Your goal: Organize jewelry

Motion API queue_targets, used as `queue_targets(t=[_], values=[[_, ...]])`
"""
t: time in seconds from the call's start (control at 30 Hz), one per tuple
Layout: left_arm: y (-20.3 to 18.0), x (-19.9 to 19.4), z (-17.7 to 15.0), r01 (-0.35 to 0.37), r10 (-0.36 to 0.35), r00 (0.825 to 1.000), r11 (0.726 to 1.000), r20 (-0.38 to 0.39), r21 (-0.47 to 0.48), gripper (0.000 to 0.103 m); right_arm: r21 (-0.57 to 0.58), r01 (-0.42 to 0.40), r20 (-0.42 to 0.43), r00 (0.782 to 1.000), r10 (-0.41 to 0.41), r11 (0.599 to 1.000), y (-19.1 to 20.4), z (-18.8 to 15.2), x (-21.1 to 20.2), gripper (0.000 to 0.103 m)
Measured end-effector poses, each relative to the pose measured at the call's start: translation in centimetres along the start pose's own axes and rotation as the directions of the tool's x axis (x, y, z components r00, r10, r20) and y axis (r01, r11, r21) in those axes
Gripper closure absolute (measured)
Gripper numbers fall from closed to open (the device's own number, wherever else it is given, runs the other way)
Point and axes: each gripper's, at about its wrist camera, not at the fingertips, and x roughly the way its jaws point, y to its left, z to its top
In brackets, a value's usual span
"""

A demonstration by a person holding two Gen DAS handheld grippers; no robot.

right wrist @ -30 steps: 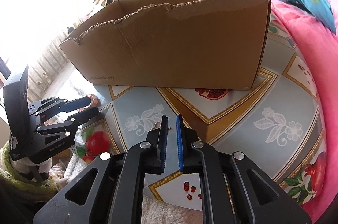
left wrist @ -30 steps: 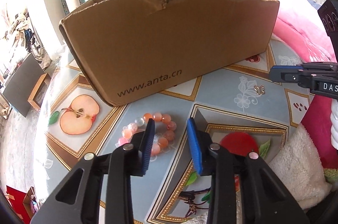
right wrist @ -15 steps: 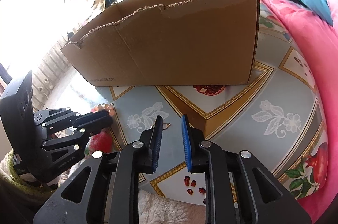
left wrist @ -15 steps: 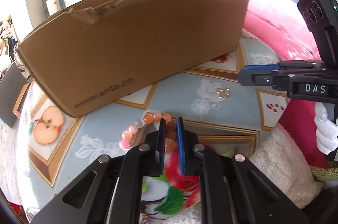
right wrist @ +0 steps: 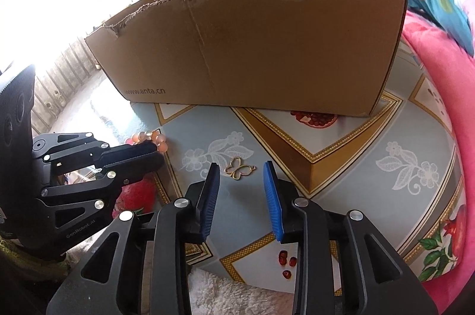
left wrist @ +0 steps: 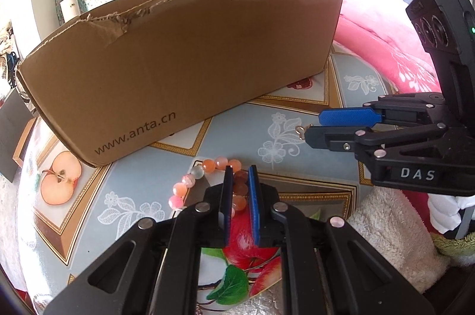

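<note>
A bracelet of pink and orange beads [left wrist: 204, 168] lies on the fruit-print tablecloth [left wrist: 285, 136] in front of a cardboard box [left wrist: 178, 62]. My left gripper [left wrist: 240, 171] is shut on the bracelet's right side, with beads pinched between its blue pads. A small gold butterfly charm [right wrist: 240, 168] lies flat on the cloth. My right gripper [right wrist: 241, 166] points down at it, its jaws opening, one tip on each side of the charm and neither touching it. In the right wrist view, the left gripper [right wrist: 158, 154] hides most of the bracelet [right wrist: 154, 138].
The tall cardboard box [right wrist: 267, 47] with a torn top edge stands across the back of the table. A pink blanket [right wrist: 445, 83] is heaped at the right. A white fluffy towel [left wrist: 392, 225] lies at the near edge.
My left gripper slid over to the bracelet and closed on its beads. My right gripper went from nearly shut to open and came down around the butterfly charm.
</note>
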Motion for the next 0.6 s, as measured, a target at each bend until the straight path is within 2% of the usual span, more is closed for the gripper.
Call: queue_targets(t=[0.3, 0.6], values=[[0.1, -0.1, 0.0, 0.006, -0.006, 1.0, 1.0, 0.003, -0.003, 0.093, -0.141, 0.065, 0.004, 0.998, -0.065, 0.988, 2.4, 0.3, 0.9, 0.074], [0.1, -0.1, 0.0, 0.004, -0.004, 1.0, 1.0, 0.003, -0.007, 0.093, -0.2, 0.06, -0.014, 0.998, -0.064, 0.978, 3.1, 0.7, 1.8, 0.078]])
